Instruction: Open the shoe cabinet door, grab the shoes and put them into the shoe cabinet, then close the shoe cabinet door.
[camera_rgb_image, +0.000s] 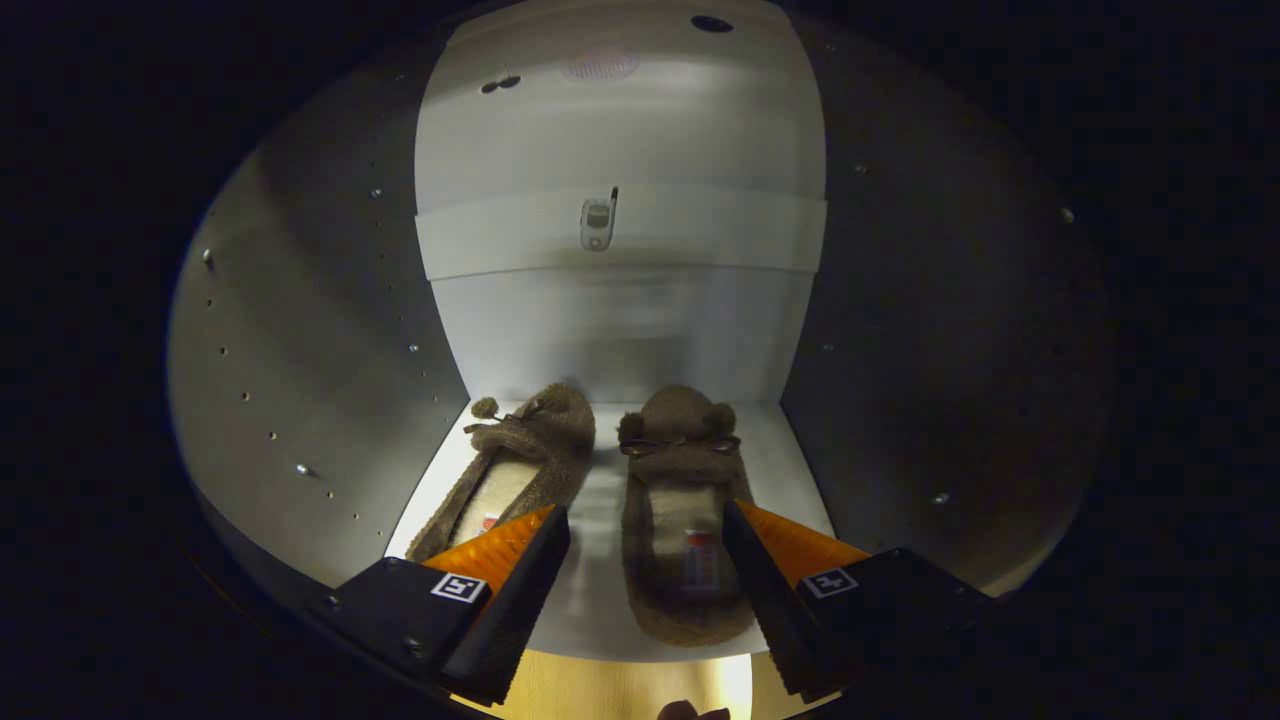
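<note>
While the gripper (645, 560) looks straight into the open cabinet (300, 330), you have both slippers already lying on its floor, toes toward the back wall. Count them: two slippers, one pair. The left slipper (520, 455) lies angled, its heel partly behind your left finger; the right slipper (685, 520) lies straight, its heel end between the fingers and close against the inner edge of the right one. The fingers stand wide apart, and I cannot tell whether the right one touches that slipper; nothing is clamped between them.

By my reading, the putting-in step is finished or all but finished, and closing the door is what remains. The next move calls for you to draw the gripper straight back out of the opening without dragging the right slipper along, so keep the fingers spread and lift a touch before retreating. Then you must find the door, which I cannot place from here, and swing it shut.

One metal fitting (598, 222) sits on the back panel.
</note>
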